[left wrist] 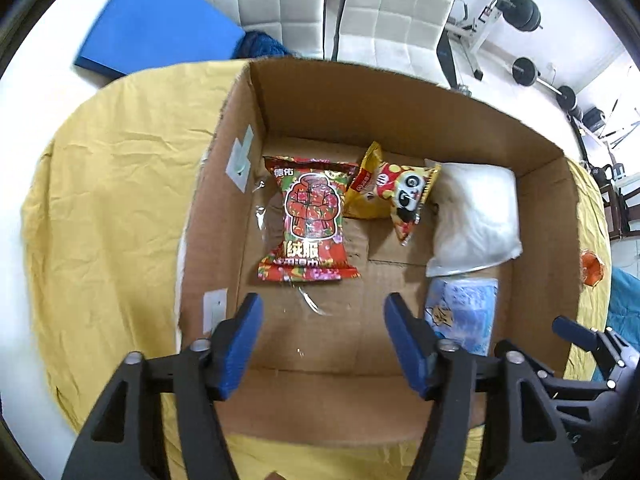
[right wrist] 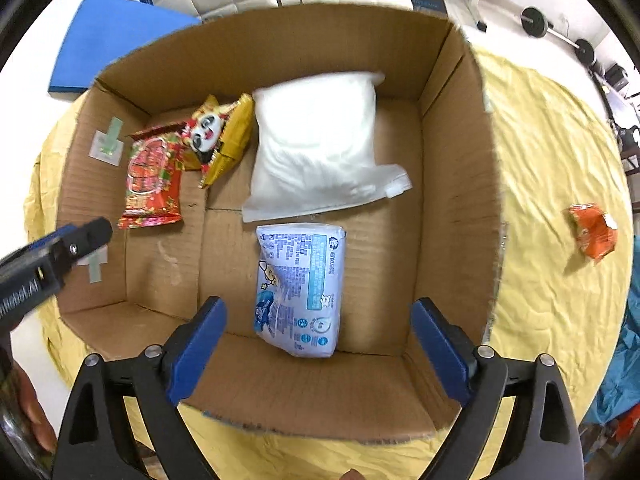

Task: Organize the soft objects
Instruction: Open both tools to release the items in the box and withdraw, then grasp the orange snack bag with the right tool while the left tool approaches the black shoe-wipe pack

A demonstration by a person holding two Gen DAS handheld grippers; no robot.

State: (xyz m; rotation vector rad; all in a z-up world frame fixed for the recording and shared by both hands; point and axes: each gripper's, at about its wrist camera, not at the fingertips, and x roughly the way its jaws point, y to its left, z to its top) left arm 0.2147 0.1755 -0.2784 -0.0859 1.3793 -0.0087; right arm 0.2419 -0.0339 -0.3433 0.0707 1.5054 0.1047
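Both wide-open, empty claws, left [left wrist: 323,340] and right [right wrist: 320,352], overlook cardboard box [right wrist: 456,184] holding four soft packets.

Surface [right wrist: 540,128] round, draped in wrinkled yellow cloth [left wrist: 120,152]. Open cardboard box [right wrist: 456,128] stands on cloth, filling most of middle. Crumpled orange packet [right wrist: 594,230] lies alone on cloth outside box, beyond its right wall, well apart from it. Blue flat panel [left wrist: 156,20] at far left, past cloth's edge; whether it rests on surface cannot be told.
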